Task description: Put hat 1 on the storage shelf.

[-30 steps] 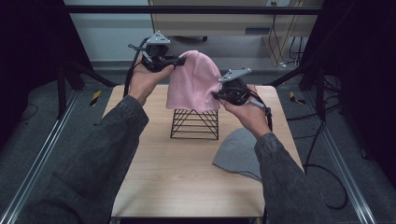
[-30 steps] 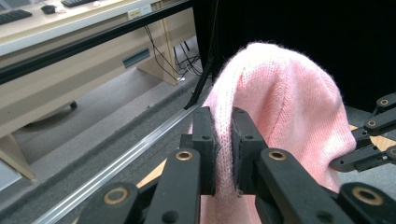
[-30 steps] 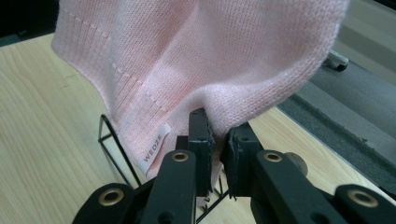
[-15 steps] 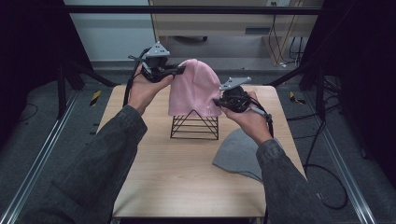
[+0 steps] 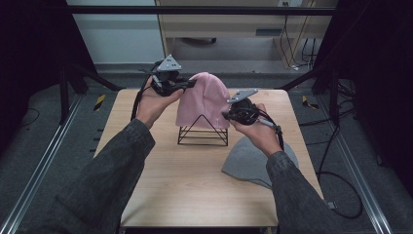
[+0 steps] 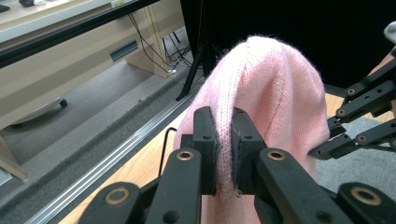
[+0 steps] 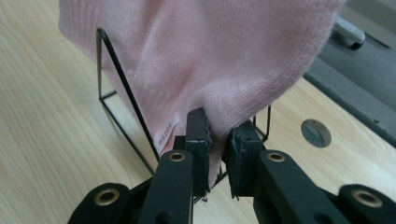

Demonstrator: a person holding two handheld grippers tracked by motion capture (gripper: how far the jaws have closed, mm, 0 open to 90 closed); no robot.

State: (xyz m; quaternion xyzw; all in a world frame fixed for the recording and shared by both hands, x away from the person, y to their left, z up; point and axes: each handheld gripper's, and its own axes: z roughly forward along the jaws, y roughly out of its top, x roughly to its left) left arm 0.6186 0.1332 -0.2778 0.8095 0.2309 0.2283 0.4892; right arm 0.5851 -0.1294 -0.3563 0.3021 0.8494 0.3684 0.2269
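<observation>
A pink knit beanie (image 5: 202, 100) hangs between my two grippers, over a black wire triangular stand (image 5: 202, 136) at the middle of the wooden table (image 5: 195, 190). My left gripper (image 5: 187, 85) is shut on the beanie's upper left side. In the left gripper view its jaws (image 6: 224, 140) pinch a fold of the pink knit (image 6: 275, 93). My right gripper (image 5: 226, 113) is shut on the beanie's lower right edge. In the right gripper view its jaws (image 7: 218, 140) clamp the hem (image 7: 210, 46) beside a small label, with the stand's wire (image 7: 121, 79) just behind.
A grey beanie (image 5: 248, 158) lies flat on the table at the right, under the right forearm. A round grey cap (image 7: 316, 133) is set in the tabletop near the far edge. Black frame posts and cables stand around the table.
Both hands have come down with the pink beanie, and its lower part now drapes over the top of the wire stand.
</observation>
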